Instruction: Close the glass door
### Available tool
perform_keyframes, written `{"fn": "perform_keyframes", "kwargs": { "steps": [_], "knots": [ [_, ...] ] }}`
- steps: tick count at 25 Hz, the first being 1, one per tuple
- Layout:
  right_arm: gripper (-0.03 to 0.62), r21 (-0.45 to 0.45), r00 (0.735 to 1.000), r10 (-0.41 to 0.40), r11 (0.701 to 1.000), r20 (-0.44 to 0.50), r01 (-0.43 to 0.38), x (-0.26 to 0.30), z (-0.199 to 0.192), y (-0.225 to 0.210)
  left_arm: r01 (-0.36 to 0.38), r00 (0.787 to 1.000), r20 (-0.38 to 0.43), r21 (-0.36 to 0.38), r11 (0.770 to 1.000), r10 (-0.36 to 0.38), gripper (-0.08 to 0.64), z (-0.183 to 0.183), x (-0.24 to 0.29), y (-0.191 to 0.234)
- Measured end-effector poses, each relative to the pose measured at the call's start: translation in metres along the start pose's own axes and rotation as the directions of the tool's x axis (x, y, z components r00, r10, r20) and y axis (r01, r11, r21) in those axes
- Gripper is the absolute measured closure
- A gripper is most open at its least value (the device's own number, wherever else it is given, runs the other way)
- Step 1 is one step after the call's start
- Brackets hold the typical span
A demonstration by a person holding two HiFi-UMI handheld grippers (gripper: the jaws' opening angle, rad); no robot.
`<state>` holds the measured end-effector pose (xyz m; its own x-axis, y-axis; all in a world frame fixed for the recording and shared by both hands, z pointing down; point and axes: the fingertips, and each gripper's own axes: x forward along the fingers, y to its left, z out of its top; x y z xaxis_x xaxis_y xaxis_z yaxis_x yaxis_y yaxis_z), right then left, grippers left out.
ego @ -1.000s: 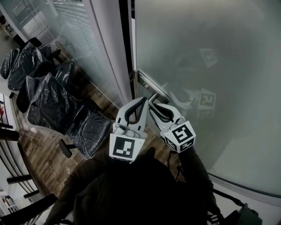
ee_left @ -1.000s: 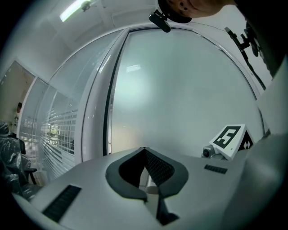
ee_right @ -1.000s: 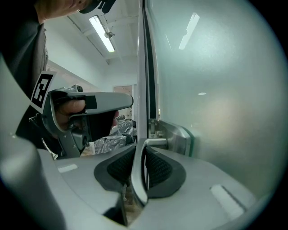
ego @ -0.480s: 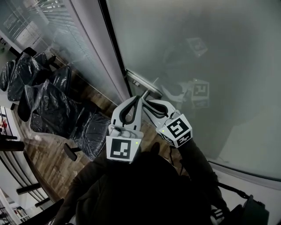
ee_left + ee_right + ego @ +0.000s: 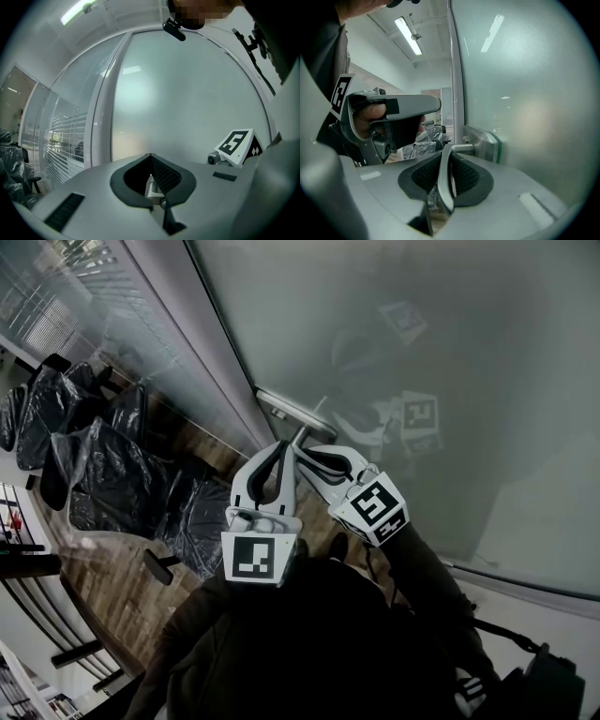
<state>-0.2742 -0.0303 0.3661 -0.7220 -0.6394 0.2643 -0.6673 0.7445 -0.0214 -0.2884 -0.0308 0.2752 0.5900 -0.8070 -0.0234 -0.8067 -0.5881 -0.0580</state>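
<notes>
The person is holding two white-and-grey claws side by side, arms in dark sleeves (image 5: 427, 570) reaching forward. The left claw (image 5: 284, 447) is pointing ahead with its jaw tips pressed together. The right claw (image 5: 306, 452), angling in toward the left one, is clamping its jaws on a silver metal lever handle (image 5: 443, 180).
</notes>
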Motion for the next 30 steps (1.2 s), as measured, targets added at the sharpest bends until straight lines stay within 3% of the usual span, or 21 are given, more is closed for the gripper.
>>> {"fn": "perform_keyframes", "kwargs": {
  "steps": [7,12,18,21,26,30],
  "knots": [
    [0.525,0.002,1.000,0.001,1.000,0.005,-0.001,-0.001,-0.001,-0.001,0.003,1.000,0.001,0.002,1.000,-0.003,0.563,0.000,0.000,-0.003],
    [0.522,-0.078,1.000,-0.004,0.997,-0.012,0.003,-0.007,0.007,0.003,-0.012,0.999,0.033,0.009,1.000,0.011,0.563,0.008,-0.002,0.002],
    [0.526,-0.098,0.984,-0.011,0.995,0.180,0.029,-0.033,0.073,0.008,-0.035,0.998,0.059,-0.009,0.999,0.036,0.563,0.016,-0.006,0.014],
    [0.591,-0.087,0.978,-0.023,0.995,0.206,0.042,-0.043,0.092,0.009,-0.046,0.996,0.070,-0.010,0.999,0.047,0.563,0.022,-0.009,0.017],
    [0.591,-0.016,0.961,-0.114,0.992,0.252,0.122,-0.053,0.102,0.002,-0.022,0.998,0.059,-0.004,1.000,0.022,0.563,0.022,-0.008,0.007],
    [0.591,0.031,0.946,-0.144,0.990,0.289,0.141,-0.058,0.102,-0.004,-0.016,1.000,0.019,-0.007,1.000,0.016,0.563,0.010,-0.007,0.005]
  ]
}}
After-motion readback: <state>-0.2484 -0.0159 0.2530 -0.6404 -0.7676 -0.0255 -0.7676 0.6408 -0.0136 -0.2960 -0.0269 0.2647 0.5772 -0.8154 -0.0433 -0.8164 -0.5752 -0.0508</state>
